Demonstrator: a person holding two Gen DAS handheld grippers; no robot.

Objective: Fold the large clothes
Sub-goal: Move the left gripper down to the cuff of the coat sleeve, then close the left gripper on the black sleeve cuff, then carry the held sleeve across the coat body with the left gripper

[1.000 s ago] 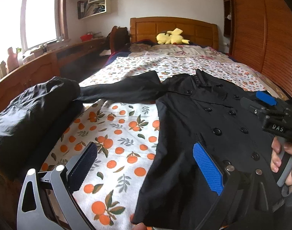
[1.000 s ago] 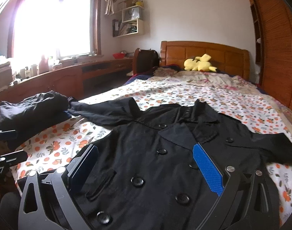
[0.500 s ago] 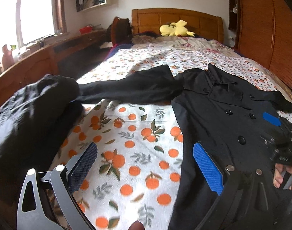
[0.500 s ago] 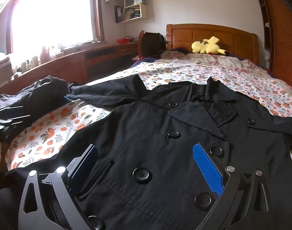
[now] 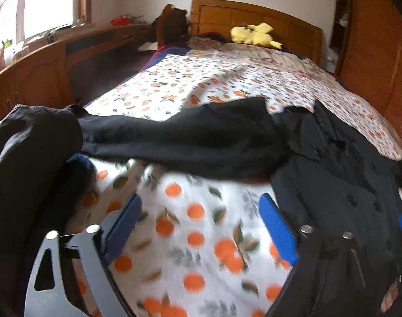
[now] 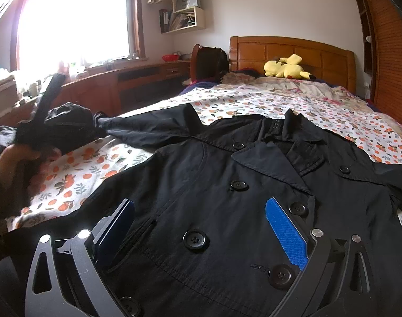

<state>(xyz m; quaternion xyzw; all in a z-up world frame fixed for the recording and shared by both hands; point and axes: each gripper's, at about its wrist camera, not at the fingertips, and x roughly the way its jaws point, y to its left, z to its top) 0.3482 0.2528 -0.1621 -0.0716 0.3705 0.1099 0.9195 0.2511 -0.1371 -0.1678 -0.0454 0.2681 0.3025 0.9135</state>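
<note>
A large black double-breasted coat point(image 6: 227, 185) lies front-up on the orange-print bedsheet point(image 6: 90, 169), its left sleeve point(image 5: 180, 142) stretched out sideways. My left gripper point(image 5: 201, 227) is open and empty, low over the sheet just before that sleeve, with the coat body point(image 5: 346, 211) to its right. My right gripper point(image 6: 201, 232) is open and empty, low over the coat's buttoned front. The left gripper also shows in the right wrist view point(image 6: 45, 105), near the sleeve's end.
A second dark garment point(image 5: 24, 163) is piled at the bed's left edge. A yellow plush toy point(image 6: 285, 67) lies by the wooden headboard point(image 6: 293, 52). A wooden desk point(image 6: 135, 79) runs under the window on the left, a wooden wardrobe point(image 6: 391, 52) on the right.
My left gripper has moved forward and left toward the sleeve, and its view is blurred. My right gripper has dropped closer to the coat front. Both stay open.
</note>
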